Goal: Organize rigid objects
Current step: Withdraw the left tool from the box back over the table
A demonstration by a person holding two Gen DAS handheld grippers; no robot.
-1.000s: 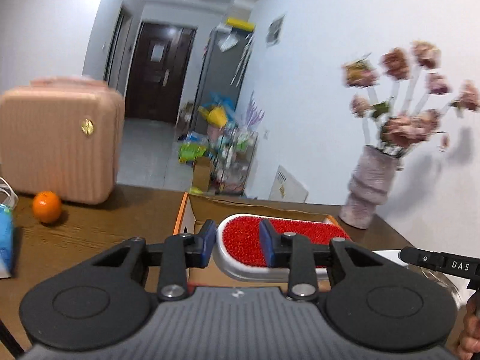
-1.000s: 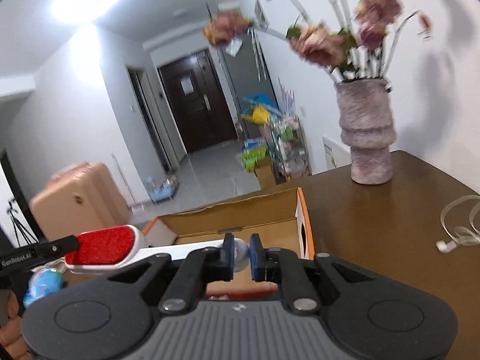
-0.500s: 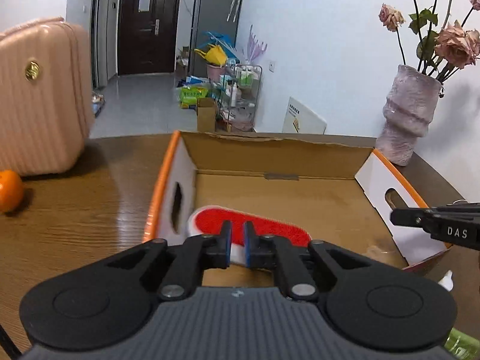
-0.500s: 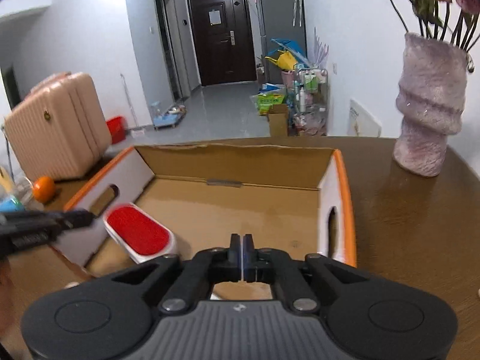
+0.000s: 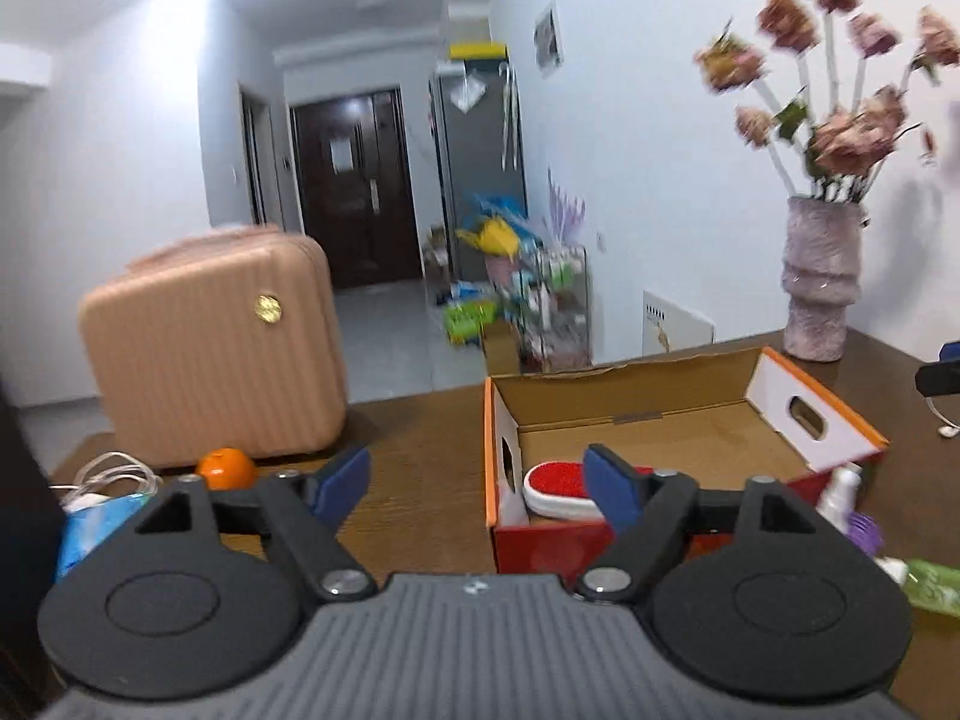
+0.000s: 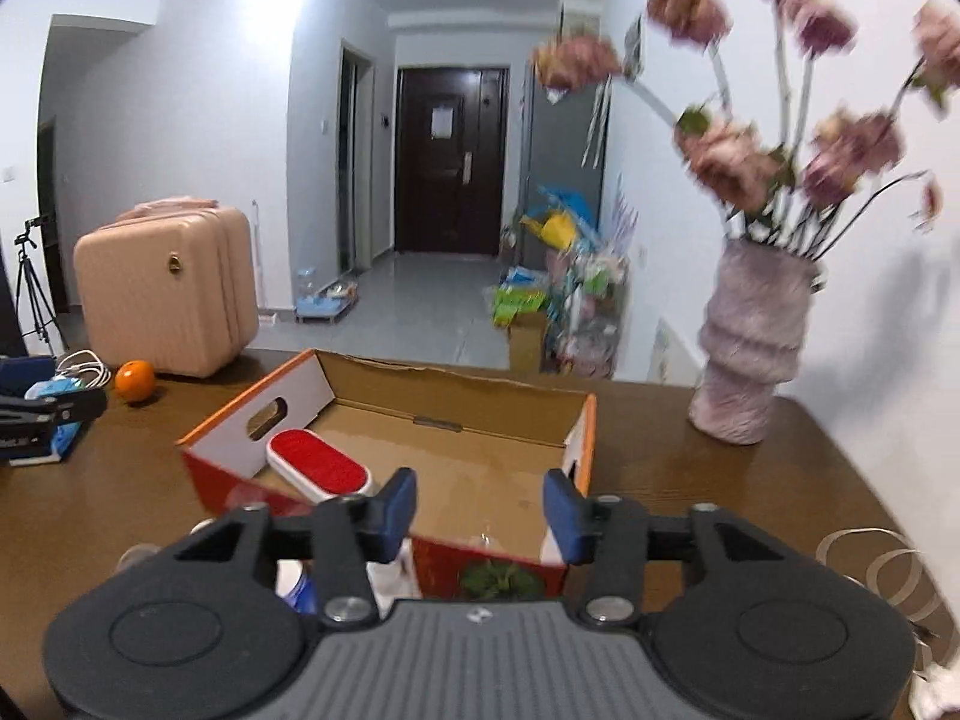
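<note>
No legible text anywhere.

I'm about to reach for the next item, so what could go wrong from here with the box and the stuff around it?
1. The vase of flowers stands close beyond the box's far right corner; a wide swing of the right gripper might tip it.
2. Small bottles sit tight against the box's near wall, so a grab there could shove the box.
3. The orange could roll if nudged.

The left tool [image 5: 477, 480], whose jaws have just been opening and hold nothing, hangs wide over the brown worktop [image 5: 420, 480] before an open cardboard box [image 5: 660, 420] holding a red-faced brush [image 5: 555, 483], with an orange [image 5: 227, 468] beside a pink suitcase [image 5: 210, 360] to the left.
</note>
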